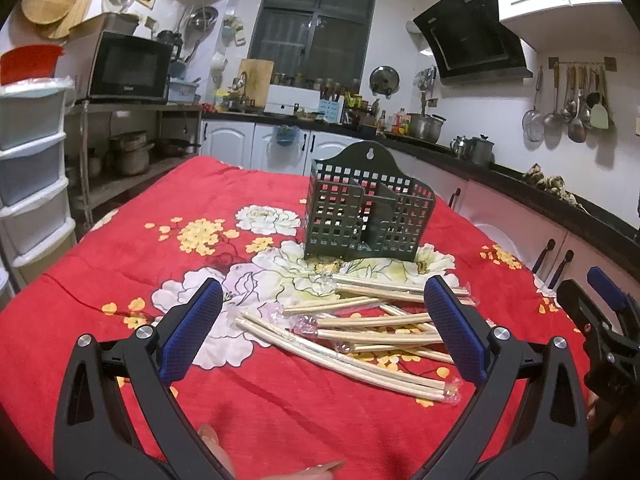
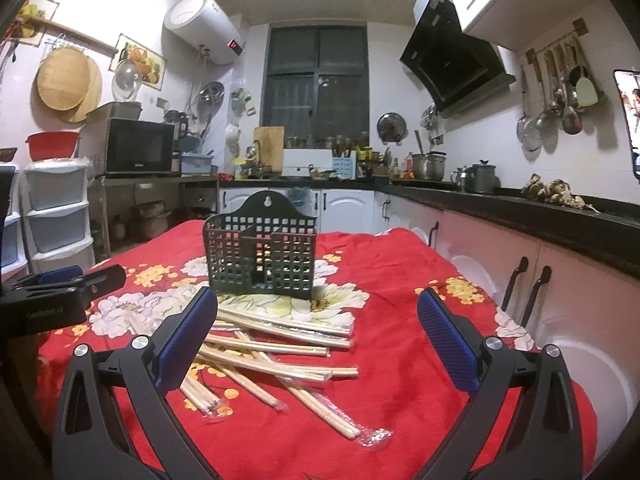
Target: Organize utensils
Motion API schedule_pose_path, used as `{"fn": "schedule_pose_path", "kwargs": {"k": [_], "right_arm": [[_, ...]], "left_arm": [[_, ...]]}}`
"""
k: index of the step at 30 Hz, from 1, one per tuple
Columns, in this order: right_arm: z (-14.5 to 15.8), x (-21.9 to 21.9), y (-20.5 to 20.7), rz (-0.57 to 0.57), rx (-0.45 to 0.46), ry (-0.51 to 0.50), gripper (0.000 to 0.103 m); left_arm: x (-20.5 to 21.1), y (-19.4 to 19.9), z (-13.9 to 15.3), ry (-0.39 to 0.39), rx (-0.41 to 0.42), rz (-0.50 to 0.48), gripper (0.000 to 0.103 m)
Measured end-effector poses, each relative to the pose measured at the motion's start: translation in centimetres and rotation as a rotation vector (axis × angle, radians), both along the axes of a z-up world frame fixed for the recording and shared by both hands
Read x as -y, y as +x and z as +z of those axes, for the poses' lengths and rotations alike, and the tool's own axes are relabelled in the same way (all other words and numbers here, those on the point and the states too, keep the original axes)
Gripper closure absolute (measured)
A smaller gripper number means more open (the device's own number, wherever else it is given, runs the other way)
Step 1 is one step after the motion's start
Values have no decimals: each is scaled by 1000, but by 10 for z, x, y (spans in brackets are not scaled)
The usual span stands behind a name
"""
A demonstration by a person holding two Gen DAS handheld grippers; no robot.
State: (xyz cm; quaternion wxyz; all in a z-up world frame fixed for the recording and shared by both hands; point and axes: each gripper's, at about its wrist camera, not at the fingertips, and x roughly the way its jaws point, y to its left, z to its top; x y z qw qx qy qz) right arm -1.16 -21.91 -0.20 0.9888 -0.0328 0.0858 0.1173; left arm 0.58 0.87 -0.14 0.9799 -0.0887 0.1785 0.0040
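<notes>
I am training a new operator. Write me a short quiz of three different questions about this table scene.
1. True or false: the green slotted holder already holds chopsticks.
2. Where does the pile of wrapped chopsticks lie: A) inside the holder, B) on the red floral tablecloth in front of it, C) on the counter?
3. Fill in: the left gripper and right gripper are both ___.

Key: 1 false; 2 B; 3 open.

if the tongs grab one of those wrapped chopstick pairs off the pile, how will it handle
The wrapped chopsticks look thin and wooden, so probably stiff and light. Their clear plastic sleeves may feel slippery in a grip. They lie crisscrossed on the red floral cloth, so lifting one will likely shift its neighbours.
</notes>
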Motion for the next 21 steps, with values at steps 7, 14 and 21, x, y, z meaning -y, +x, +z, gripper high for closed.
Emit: {"fn": "schedule_pose_path", "kwargs": {"k": [7,14,21], "right_arm": [[-3,-15,10,67,-46,-35,6],[-3,-28,18,131,-66,-72,6],[-4,-32,34,170,-118,-75,6]], "left_arm": [[-16,5,-5,-28,-43,-8,10],[-31,12,-11,-50,-101,14,10],[-46,20,-14,-74,-151,2,10]]}}
